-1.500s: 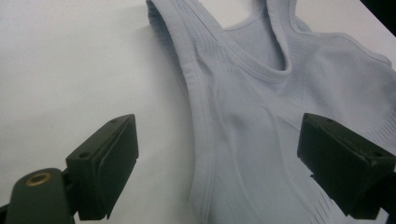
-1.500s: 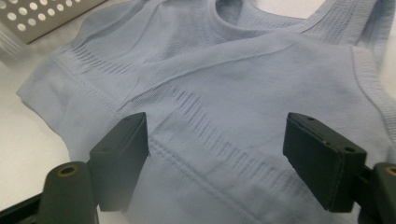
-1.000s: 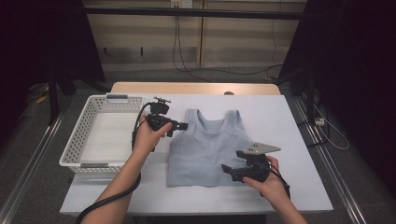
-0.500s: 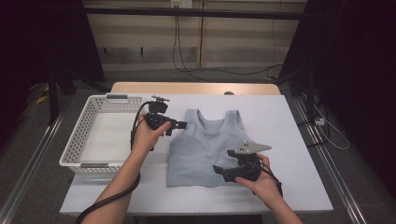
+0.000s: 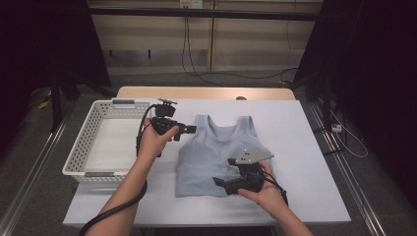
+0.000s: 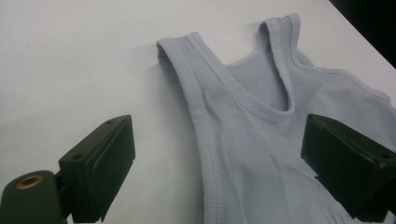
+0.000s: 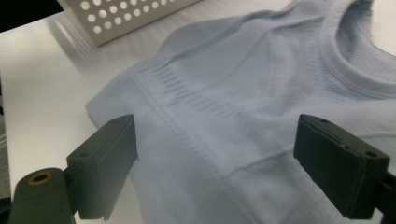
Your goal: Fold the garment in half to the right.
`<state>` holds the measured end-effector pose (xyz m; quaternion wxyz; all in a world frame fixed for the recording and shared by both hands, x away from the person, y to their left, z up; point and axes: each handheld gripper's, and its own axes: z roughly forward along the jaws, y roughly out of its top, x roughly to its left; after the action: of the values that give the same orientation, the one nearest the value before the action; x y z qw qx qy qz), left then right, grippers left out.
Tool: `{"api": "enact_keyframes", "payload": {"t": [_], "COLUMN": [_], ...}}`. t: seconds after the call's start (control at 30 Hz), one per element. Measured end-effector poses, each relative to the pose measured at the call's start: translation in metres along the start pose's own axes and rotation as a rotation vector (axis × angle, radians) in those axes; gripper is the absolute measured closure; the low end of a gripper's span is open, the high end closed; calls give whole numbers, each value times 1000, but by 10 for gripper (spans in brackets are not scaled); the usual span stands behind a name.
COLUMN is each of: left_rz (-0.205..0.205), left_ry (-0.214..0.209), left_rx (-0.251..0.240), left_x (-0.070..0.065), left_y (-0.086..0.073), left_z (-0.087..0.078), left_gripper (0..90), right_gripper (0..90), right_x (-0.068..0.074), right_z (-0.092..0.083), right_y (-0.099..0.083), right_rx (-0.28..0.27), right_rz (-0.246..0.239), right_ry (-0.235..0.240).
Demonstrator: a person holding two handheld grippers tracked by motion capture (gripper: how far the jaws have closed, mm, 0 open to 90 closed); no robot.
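Right claw (image 5: 223,184), lower centre of the high view, has slid left over the hem since a second ago, its jaws just widening, nothing held. Likely lining up a grab to fold. One grey tank top (image 5: 216,147) flat mid-tabletop (image 5: 305,147). Left claw (image 5: 189,130) wide open, empty, at the strap. One white basket (image 5: 83,147), left.

Tank top (image 6: 261,140) hem cut off by the left gripper view's bottom edge
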<state>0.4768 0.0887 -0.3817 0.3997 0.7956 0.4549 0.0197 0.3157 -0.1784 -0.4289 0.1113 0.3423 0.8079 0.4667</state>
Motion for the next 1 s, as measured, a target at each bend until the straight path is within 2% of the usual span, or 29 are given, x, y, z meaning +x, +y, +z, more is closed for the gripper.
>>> {"api": "enact_keyframes", "payload": {"t": [0.2,0.47,0.63,1.0], "left_rz": [-2,-9,-11,-9], "left_ry": [5,6,15,31], "left_rx": [-3,1,-4,-6], "left_x": [4,7,9,12], "left_y": [-1,-3,-4,-5], "left_z": [-3,-4,-6,-12], "left_gripper": [100,98,97,97], "right_gripper": [131,118,119,120], "right_x": [7,19,25,38], "right_z": [9,24,32,44], "right_y": [2,5,7,13], "right_rx": [8,31,40,19], "right_rz": [-12,-57,-77,-101], "right_ry": [27,91,116,150]}}
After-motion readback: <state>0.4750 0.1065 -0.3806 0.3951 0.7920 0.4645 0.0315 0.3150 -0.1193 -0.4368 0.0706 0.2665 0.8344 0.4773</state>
